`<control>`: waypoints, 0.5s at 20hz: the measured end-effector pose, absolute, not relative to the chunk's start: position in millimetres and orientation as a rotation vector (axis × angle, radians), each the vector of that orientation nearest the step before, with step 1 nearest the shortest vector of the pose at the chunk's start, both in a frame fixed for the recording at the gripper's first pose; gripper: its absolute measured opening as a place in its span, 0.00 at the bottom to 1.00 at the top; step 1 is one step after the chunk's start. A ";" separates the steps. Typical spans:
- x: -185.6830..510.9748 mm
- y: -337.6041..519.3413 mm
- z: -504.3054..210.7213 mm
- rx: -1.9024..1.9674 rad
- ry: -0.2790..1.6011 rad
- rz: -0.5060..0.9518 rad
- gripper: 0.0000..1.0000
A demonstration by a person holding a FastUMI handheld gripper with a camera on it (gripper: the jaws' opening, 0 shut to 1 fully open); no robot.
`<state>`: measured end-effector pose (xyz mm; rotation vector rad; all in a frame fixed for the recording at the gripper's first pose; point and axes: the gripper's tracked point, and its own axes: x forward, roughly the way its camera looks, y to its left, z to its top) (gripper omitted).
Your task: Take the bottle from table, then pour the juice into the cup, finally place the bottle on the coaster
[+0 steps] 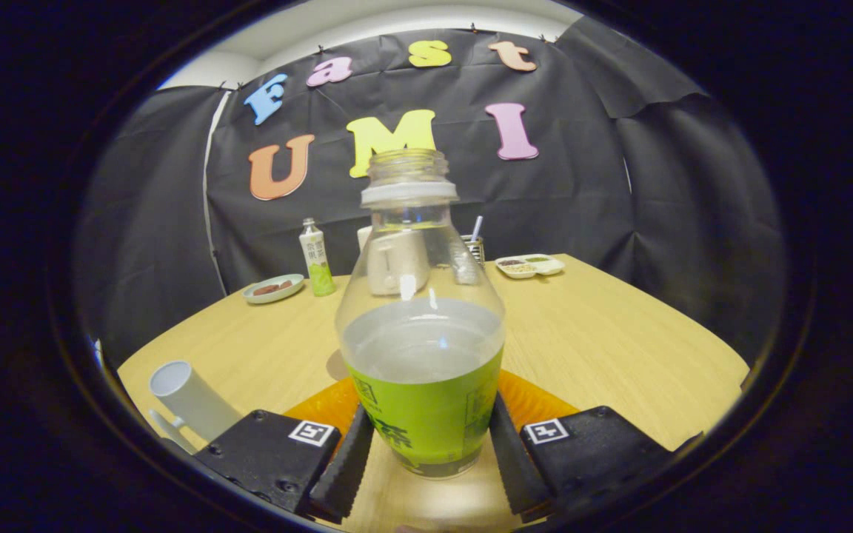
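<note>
**Open bottle held between the fingers, orange coaster just behind it**

The gripper has its two ribbed black fingers pressed against either side of the bottle, grasping it low on its green label. The bottle stands upright with its cap off and is filled to about half with a pale, cloudy liquid. Its base seems to hang a little above the wooden table, though the fisheye view makes that hard to judge. The orange coaster lies on the table just beyond the fingers, showing on both sides of the bottle. To the left of the fingers a white cup stands on the table, its open mouth visible. Far across the table sit a second small bottle, a small plate, a white mug seen through the held bottle, and a divided dish.
</note>
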<state>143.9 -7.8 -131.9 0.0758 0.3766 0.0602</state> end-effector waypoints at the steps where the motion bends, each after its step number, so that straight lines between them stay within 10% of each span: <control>1: 143.0 -6.5 -128.1 0.061 0.370 0.063 0.78; 10: 131.5 -5.7 -80.7 -0.118 0.298 0.075 0.76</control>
